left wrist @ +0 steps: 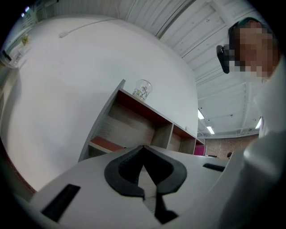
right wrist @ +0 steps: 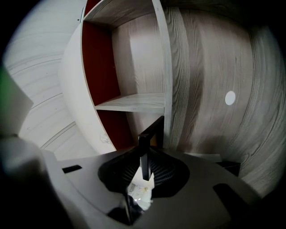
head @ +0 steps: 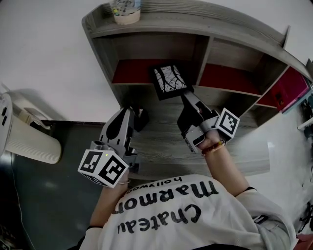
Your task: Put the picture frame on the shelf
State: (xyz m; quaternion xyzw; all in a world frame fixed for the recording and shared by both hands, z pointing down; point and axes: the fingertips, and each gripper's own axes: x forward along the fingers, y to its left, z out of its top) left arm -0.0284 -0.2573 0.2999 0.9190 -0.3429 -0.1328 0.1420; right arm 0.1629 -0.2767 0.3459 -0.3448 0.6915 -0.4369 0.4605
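Note:
The picture frame (head: 168,81) is black with a black-and-white branch print. It hangs tilted in front of the middle compartment of the grey wooden shelf (head: 195,27), at its lower edge. My right gripper (head: 188,99) is shut on the frame's lower right side. In the right gripper view the frame (right wrist: 146,148) shows edge-on between the pads, in front of a shelf board (right wrist: 134,102). My left gripper (head: 135,114) hovers over the desk to the left of the frame, shut and holding nothing. In the left gripper view its jaws (left wrist: 143,152) meet at the tip.
A glass cup (head: 125,10) stands on the shelf's top at the left and shows as a small glass (left wrist: 142,89) in the left gripper view. The compartments have red back panels (head: 134,72). A pink box (head: 287,89) fills the right one. A white appliance (head: 27,135) stands on the floor at the left.

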